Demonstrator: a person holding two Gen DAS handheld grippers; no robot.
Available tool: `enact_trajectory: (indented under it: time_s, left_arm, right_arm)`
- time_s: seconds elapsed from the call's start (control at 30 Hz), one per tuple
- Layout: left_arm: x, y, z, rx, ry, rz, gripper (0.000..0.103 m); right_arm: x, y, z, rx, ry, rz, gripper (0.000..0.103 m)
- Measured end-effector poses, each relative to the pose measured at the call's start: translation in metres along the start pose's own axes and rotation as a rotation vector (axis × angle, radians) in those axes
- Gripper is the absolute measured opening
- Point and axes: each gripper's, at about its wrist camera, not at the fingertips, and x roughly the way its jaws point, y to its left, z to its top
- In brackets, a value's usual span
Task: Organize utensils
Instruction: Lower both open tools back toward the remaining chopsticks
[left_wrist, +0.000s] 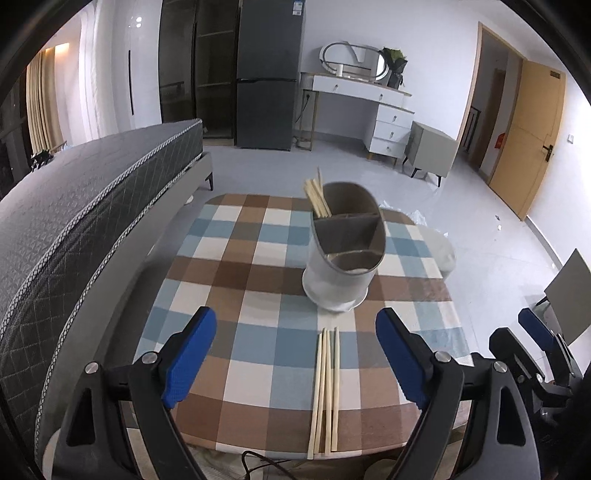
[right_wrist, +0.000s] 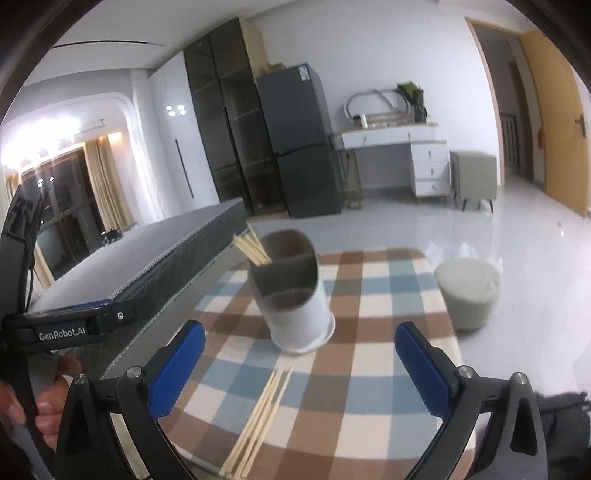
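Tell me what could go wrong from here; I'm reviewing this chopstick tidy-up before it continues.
1. The loose chopsticks lie bunched side by side, near ends at the table edge; the open left hand-held gripper might take only some, or push the rest off.
2. The utensil holder stands just beyond them; a forward push could tip it.
3. The chopsticks in the holder lean from one compartment; new ones might knock them.

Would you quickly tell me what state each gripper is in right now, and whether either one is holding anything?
Left gripper: open, holding nothing; the loose chopsticks lie on the table between its fingers.
Right gripper: open wide, holding nothing.
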Motion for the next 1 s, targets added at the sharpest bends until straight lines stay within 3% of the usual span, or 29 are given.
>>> enact_trajectory:
  time_s: [0.33, 0.5, 0.6, 0.8, 0.93, 1.0]
  left_arm:
    - [0.029, 0.010, -0.020, -0.003, 0.054, 0.024, 0.085]
    - [0.045, 0.021, -0.027, -0.056, 0.170, 0.009, 0.085]
    - [0.042, 0.022, -0.030, -0.078, 0.241, -0.042, 0.085]
    - [0.005, 0.003, -0.041, -0.083, 0.294, -0.129, 0.085]
    - [-0.011, -0.008, -0.063, -0.214, 0.412, -0.236, 0.085]
    - [-0.013, -0.017, -0.068, -0.225, 0.442, -0.271, 0.085]
  right_arm:
    - [0.039, 0.006, -0.024, 0.017, 0.212, 0.018, 0.103]
    - [0.065, 0.002, -0.037, 0.058, 0.350, 0.026, 0.102]
    - [0.083, -0.003, -0.040, 0.064, 0.428, 0.008, 0.096]
    - [0.105, -0.019, -0.035, 0.150, 0.455, -0.013, 0.095]
    - [0.103, -0.026, -0.032, 0.153, 0.444, -0.028, 0.093]
    - [0.098, -0.034, -0.033, 0.163, 0.444, -0.053, 0.093]
